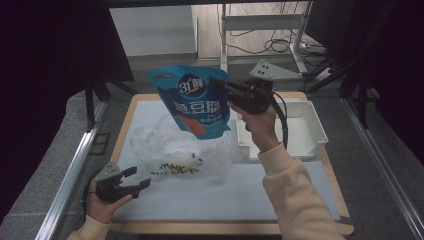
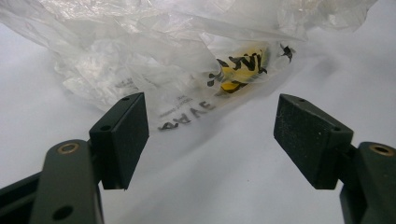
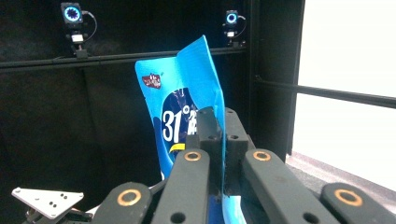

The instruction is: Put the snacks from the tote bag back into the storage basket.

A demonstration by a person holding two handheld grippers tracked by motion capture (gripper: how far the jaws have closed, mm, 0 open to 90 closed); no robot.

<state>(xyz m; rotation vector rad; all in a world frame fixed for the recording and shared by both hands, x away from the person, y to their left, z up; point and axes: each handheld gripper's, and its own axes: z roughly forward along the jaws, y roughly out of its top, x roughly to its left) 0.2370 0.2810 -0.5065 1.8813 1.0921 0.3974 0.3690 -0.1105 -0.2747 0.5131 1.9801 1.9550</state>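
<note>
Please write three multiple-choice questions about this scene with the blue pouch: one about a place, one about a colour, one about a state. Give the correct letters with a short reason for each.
1. Where is the blue pouch?
A. lifted above the table
B. lying in the white tray
C. under the plastic bag

2. What colour is the tray at the right of the table?
A. red
B. white
C. green

3. How do the jaws of the left hand-held gripper stand?
A. shut on the pouch
B. shut on the plastic bag
C. open, with nothing between them

Answers:
1 A, the right hand-held gripper holds the pouch by its edge in the air, over the clear plastic bag.
2 B, its walls and floor are plain white.
3 C, the left gripper view shows the two pads wide apart, the bag lying beyond them.
</note>
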